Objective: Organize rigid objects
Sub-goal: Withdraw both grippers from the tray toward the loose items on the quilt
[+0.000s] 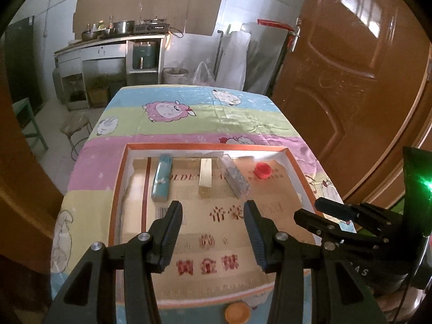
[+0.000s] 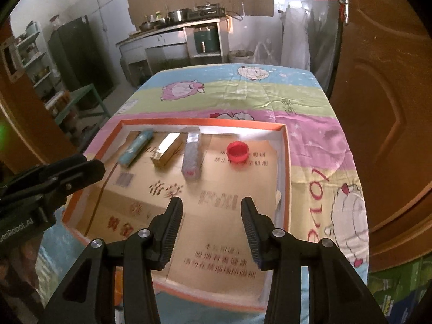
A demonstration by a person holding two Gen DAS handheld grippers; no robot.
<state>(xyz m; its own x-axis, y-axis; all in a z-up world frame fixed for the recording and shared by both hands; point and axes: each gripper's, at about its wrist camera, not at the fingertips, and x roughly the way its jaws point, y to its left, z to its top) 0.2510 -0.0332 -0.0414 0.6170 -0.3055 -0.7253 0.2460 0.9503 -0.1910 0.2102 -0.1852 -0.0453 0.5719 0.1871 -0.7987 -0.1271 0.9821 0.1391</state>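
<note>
An orange-rimmed shallow box (image 1: 120, 178) (image 2: 284, 162) lies on the table, lined with printed cardboard. Along its far side lie a blue case (image 1: 162, 179) (image 2: 136, 148), a gold bar-shaped box (image 1: 206, 175) (image 2: 167, 149), a clear speckled case (image 1: 233, 176) (image 2: 192, 156) and a red cap (image 1: 263, 170) (image 2: 238, 154). My left gripper (image 1: 213, 210) hangs open above the box's middle, nothing between its fingers. My right gripper (image 2: 212, 206) is open too, above the box's near half and empty. Each gripper shows in the other's view: the right gripper (image 1: 324, 213) at the box's right rim, the left gripper (image 2: 91, 167) at the left rim.
A cartoon-sheep cloth (image 1: 237, 121) (image 2: 310, 124) covers the table. An orange disc (image 1: 237, 311) lies on the cloth at the near edge. A brown door (image 1: 351, 94) stands close on the right, a stool (image 1: 75, 127) and green frame on the left, a kitchen counter (image 1: 113, 40) behind.
</note>
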